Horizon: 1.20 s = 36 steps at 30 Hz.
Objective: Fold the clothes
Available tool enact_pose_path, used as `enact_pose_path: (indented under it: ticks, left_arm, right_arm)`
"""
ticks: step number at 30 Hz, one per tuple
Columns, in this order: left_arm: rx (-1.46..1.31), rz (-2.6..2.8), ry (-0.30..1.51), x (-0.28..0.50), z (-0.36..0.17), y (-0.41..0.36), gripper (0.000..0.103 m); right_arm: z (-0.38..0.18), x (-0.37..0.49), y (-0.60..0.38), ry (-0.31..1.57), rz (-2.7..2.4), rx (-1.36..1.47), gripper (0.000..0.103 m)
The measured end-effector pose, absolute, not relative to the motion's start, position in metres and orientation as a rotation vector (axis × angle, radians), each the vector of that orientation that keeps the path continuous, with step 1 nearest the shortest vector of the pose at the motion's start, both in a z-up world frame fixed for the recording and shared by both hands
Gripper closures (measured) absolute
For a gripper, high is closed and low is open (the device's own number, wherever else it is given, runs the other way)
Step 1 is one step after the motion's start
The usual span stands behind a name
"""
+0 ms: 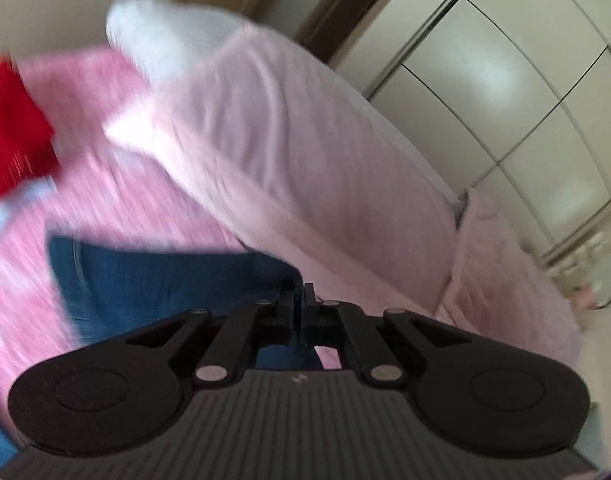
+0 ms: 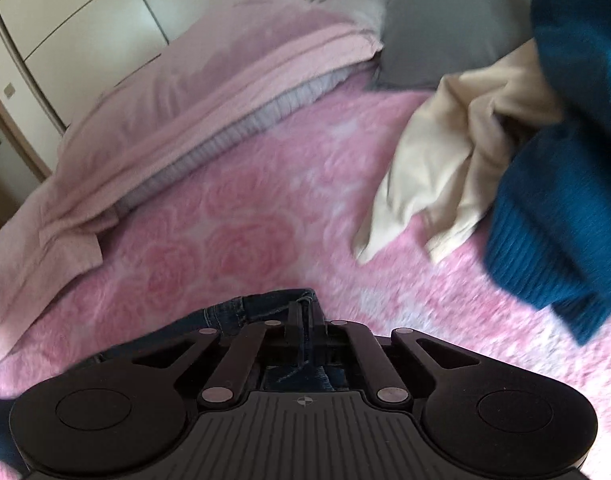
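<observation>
Now my left gripper (image 1: pixel 299 296) is clenched on the edge of a blue knitted garment (image 1: pixel 153 276), which trails off to the left of its fingertips over the pink rose-patterned blanket (image 1: pixel 105 200), while my right gripper (image 2: pixel 308 316) is clamped on the waistband of dark blue denim jeans (image 2: pixel 265 308) that bunch just beneath and to the left of its jaws. Judging by this, each hand carries its own piece, so the coming move turns on the jeans' long axis, which is hidden under my right gripper and I cannot tell how it runs; a cream crumpled cloth (image 2: pixel 457 152) and a teal ribbed sweater (image 2: pixel 565 184) lie ahead to the right.
</observation>
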State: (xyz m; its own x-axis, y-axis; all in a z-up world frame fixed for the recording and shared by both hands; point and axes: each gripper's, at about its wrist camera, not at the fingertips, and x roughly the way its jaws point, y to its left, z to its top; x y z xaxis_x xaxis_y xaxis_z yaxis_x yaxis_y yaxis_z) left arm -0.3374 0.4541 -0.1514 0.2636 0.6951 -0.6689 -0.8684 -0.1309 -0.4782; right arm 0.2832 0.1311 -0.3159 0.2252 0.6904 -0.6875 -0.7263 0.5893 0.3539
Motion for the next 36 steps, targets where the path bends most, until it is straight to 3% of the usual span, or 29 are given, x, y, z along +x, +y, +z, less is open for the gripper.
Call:
enact_pose_path:
  ticks: [4,5,6,11,19,23,30,34,35,36]
  left_arm:
    - [-0.902,1.420,0.403,-0.291,-0.151,0.509,0.088]
    - [-0.890,1.408,0.452,-0.281,-0.174,0.525,0.074]
    - [-0.879,1.395,0.502,-0.271,-0.197,0.541,0.069]
    - [-0.959,1.438,0.710,-0.260,-0.301,0.565,0.074]
    - [-1.132,1.553,0.574,-0.343,-0.350,0.522,0.067]
    - [-1.211,1.550,0.455,-0.362,-0.363,0.527,0.051]
    - [-1.299,1.548,0.263,-0.372,-0.382,0.549,0.051]
    - [-1.267,1.531,0.387,-0.374,-0.384,0.567,0.052]
    - [-1.227,1.524,0.441,-0.369,-0.384,0.571,0.055]
    - [-1.186,1.516,0.494,-0.365,-0.384,0.575,0.067]
  right_arm:
    - [-0.301,0.301,0.129,0.879,0.857,0.017,0.103]
    - [-0.300,0.306,0.130,0.879,0.818,0.035,0.103]
    - [-0.303,0.311,0.134,0.899,0.798,0.039,0.103]
    - [-0.318,0.314,0.155,0.905,0.755,-0.052,0.102]
    - [-0.341,0.306,0.128,1.002,0.709,-0.109,0.101]
    - [-0.356,0.289,0.118,1.068,0.670,-0.131,0.101]
    - [-0.367,0.255,0.127,1.110,0.671,-0.158,0.101]
    - [-0.366,0.242,0.131,1.100,0.672,-0.175,0.101]
    - [-0.367,0.239,0.131,1.103,0.666,-0.175,0.101]
    - [-0.368,0.236,0.132,1.105,0.659,-0.173,0.101]
